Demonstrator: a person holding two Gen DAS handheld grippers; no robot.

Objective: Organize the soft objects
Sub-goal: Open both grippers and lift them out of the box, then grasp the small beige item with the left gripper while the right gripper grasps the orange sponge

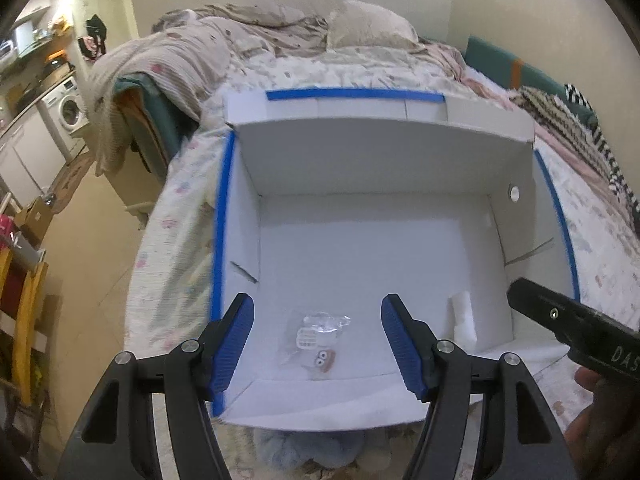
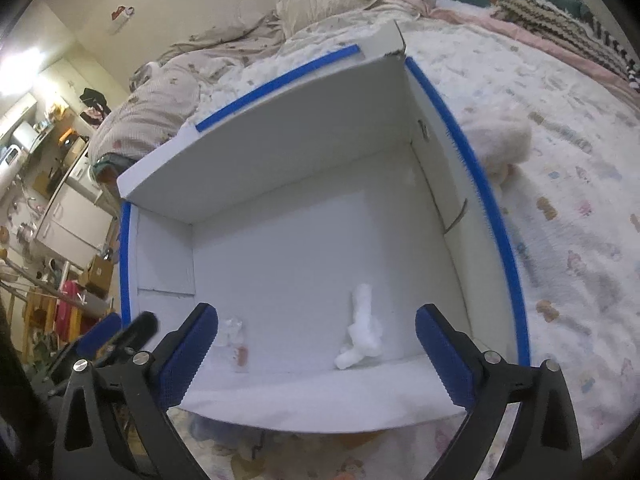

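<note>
A white cardboard box [image 1: 360,240], its rim edged with blue tape [image 1: 222,216], is sitting open on a bed [image 1: 172,248] covered in a pale patterned quilt. Both pairs of tongs are hovering over the box's near edge, pointing down into it. The left tongs [image 1: 318,344] are standing partly open with nothing between their blue pads; directly beneath the gap, a small clear plastic bag [image 1: 316,336] holding a little brown toy with round eyes is lying on the box floor near the near wall. The right tongs [image 2: 316,352] are gaping wide and are likewise gripping nothing; a white fluffy soft object [image 2: 362,332] is resting on the box floor between and beyond their pads, to the right of the clear bag and apart from it. A pale plush item [image 2: 500,148] is lying on the quilt just outside the box's right wall. At the far end of the bed, a pillow [image 1: 368,26] and rumpled bedding are piling up; a washing machine [image 1: 70,112] is showing at far left.
</note>
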